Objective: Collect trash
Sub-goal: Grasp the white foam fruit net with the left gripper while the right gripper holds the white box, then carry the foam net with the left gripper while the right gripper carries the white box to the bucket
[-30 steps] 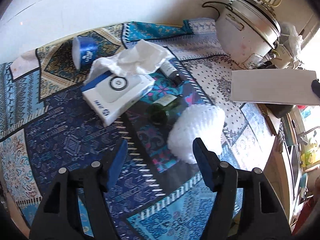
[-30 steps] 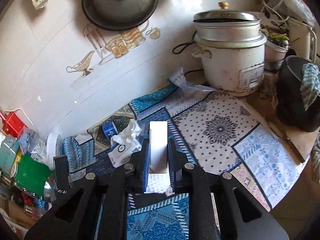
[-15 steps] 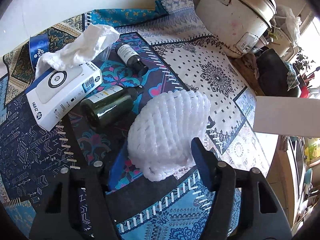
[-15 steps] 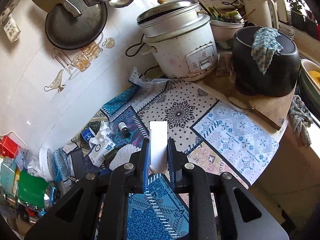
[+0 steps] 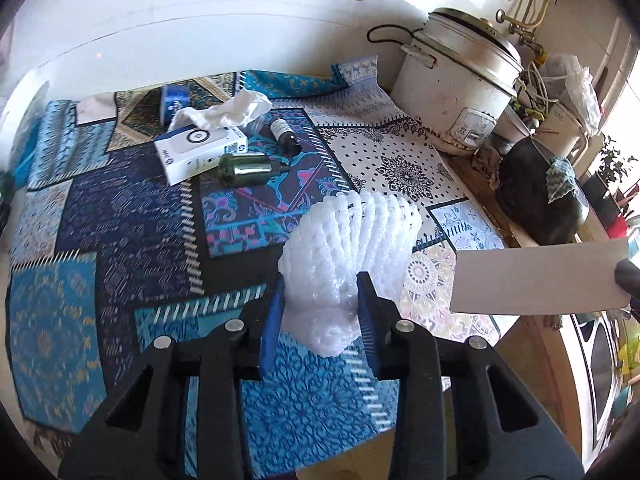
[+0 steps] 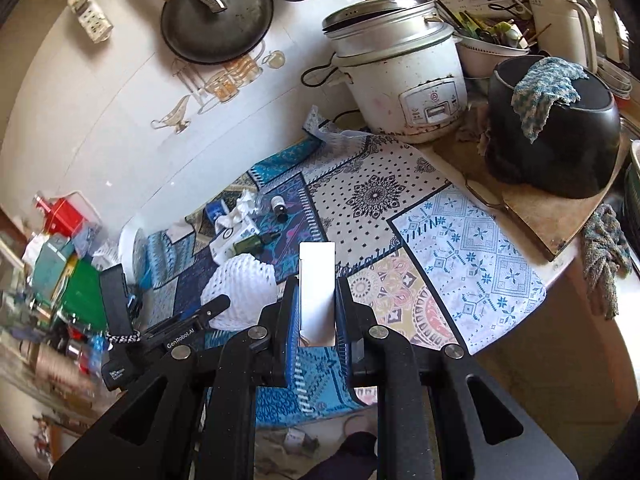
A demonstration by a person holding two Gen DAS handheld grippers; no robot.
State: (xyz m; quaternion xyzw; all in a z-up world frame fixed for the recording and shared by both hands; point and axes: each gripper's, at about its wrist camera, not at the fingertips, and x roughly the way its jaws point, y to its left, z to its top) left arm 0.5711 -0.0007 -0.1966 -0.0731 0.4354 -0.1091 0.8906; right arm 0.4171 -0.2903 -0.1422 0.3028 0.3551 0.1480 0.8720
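A white foam fruit net stands between the blue pads of my left gripper. The jaws are closing and pinch its lower end just above the patterned cloth. My right gripper is shut on a flat white card, which shows in the left wrist view as a white rectangle at the right. Further back on the cloth lie a crumpled tissue, a white box, a green bottle, a small dark bottle and a blue cup.
A white rice cooker stands at the back right. Beside it a black pot with a cloth on top sits on a wooden board. Boxes and packets crowd the far left. The table edge runs close on the right.
My left gripper slid forward around the foam net, its jaws narrowed onto it, and net and gripper drew back from the green bottle. My right gripper swung right and lower, holding the card.
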